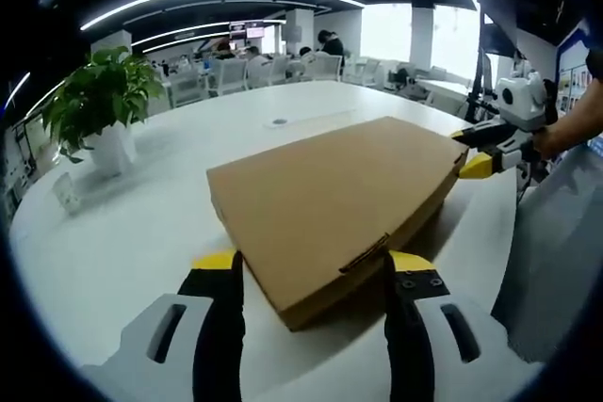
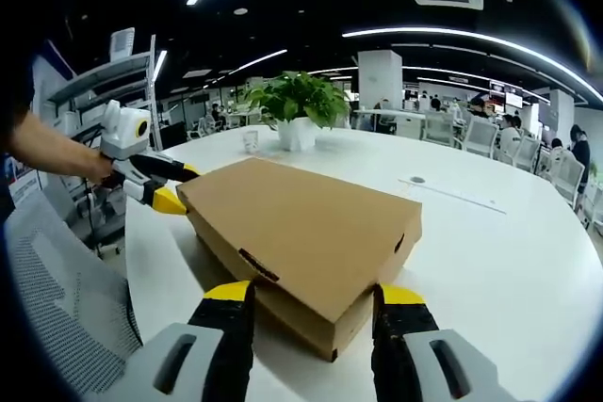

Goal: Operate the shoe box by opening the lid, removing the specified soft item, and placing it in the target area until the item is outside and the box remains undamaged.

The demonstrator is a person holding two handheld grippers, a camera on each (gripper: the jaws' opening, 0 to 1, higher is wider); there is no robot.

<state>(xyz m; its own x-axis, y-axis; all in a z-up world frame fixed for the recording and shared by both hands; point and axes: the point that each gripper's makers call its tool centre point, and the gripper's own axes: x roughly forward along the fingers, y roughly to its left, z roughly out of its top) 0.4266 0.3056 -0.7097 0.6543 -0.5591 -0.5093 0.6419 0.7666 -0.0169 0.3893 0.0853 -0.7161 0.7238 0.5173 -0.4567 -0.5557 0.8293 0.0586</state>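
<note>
Bracketing the closed shoe box point(image 1: 330, 204) on the tabletop point(image 1: 122, 233): left tongs point(image 1: 314, 272) agape, empty, at its near corner; right tongs point(image 2: 313, 300) likewise; lid point(image 2: 301, 223) unopened; next, catch the 6 o'clock edge.

Closed brown shoe box point(image 1: 330, 209) on table point(image 1: 122, 233)

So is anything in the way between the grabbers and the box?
No. The left gripper and the right gripper are both open, each straddling a corner of the closed shoe box. The soft item is hidden under the lid.
</note>
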